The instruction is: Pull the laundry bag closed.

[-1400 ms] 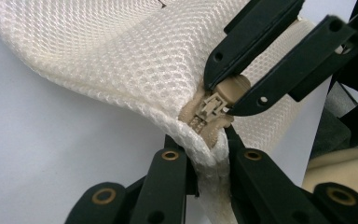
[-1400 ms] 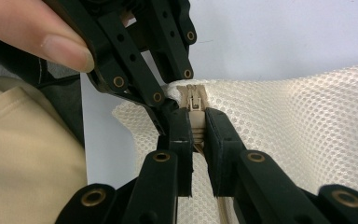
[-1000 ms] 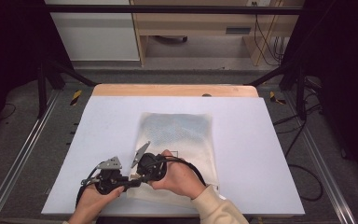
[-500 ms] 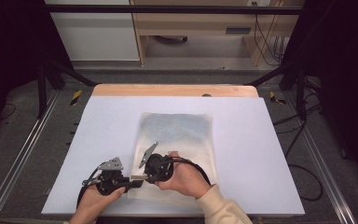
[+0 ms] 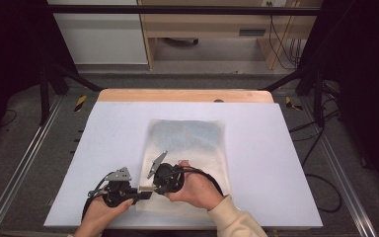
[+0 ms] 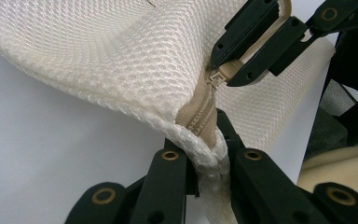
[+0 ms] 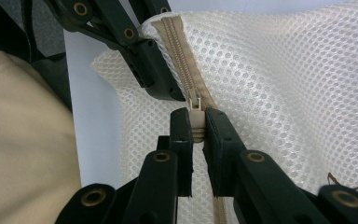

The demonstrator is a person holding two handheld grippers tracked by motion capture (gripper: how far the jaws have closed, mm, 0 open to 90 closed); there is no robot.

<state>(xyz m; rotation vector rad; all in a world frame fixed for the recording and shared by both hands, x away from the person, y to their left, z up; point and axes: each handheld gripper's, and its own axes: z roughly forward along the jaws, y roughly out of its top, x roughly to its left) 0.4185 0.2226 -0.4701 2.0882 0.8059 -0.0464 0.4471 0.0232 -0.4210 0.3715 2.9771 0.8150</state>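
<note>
Looking down from the high view, I see a white mesh bag [image 5: 190, 148] lying flat on the white table [image 5: 103, 128], towards its middle and reaching to the near edge, with both my hands at its near left corner. My left hand [image 5: 101, 210] carries the left gripper [image 5: 143, 194], and my right hand [image 5: 197, 187] carries the right gripper [image 5: 145, 187] just beside it; from up here the two tips look almost touching, though they are too small for me to be sure.

In the left gripper view, the left gripper's jaws are closed on the folded corner edge of the mesh bag [image 6: 98, 56], where the beige zipper [image 6: 200, 116] ends, and the fabric is lifted off the table around that pinch. Just beyond, the right gripper [image 6: 235, 70] has the zipper pull [image 6: 223, 72] between its jaws.

In the right gripper view, the right gripper [image 7: 197, 126] has its jaws nearly together, clamping the beige zipper pull [image 7: 196, 119], with the slider sitting just ahead of them on the zipper [image 7: 182, 51]. The zipper runs closed from the slider up to the corner, where the left gripper [image 7: 151, 56] pinches the mesh bag [image 7: 284, 93]. My cream sleeve [image 7: 23, 140] lies along the left of that view.
</note>
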